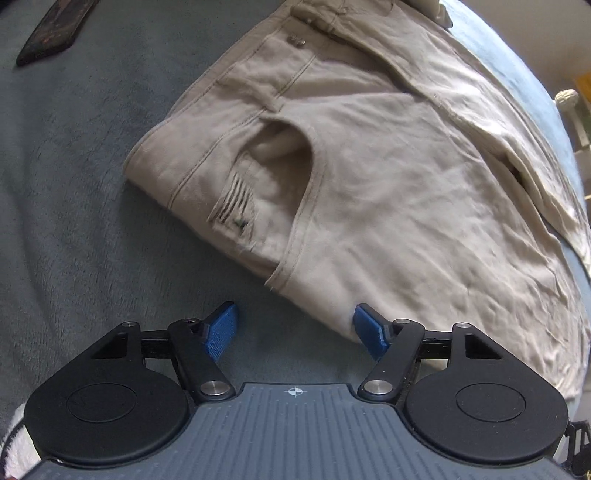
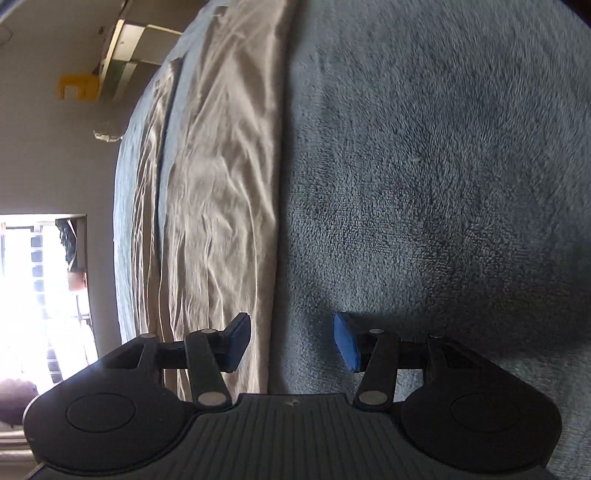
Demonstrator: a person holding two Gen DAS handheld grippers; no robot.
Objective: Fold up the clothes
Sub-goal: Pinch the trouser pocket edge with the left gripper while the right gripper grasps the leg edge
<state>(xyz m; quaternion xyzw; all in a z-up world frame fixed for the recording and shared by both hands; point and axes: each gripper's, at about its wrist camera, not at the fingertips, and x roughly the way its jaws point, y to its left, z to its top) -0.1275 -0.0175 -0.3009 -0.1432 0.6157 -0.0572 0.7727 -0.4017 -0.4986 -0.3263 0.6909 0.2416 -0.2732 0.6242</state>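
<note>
Beige trousers lie on a grey-blue fleece blanket, waistband and front pocket toward the upper left of the left wrist view. My left gripper points down at the blanket, jaws open. Its right pad is at the trousers' near folded edge, and I cannot tell whether it touches. In the right wrist view a long beige trouser leg runs up the left half of the blanket. My right gripper is open astride the leg's straight edge, left pad over cloth, right pad over blanket.
A dark flat object lies on the blanket at the far upper left. Past the bed's edge in the right wrist view are a yellow item and a bright window. Bare blanket spreads to the right of the trouser leg.
</note>
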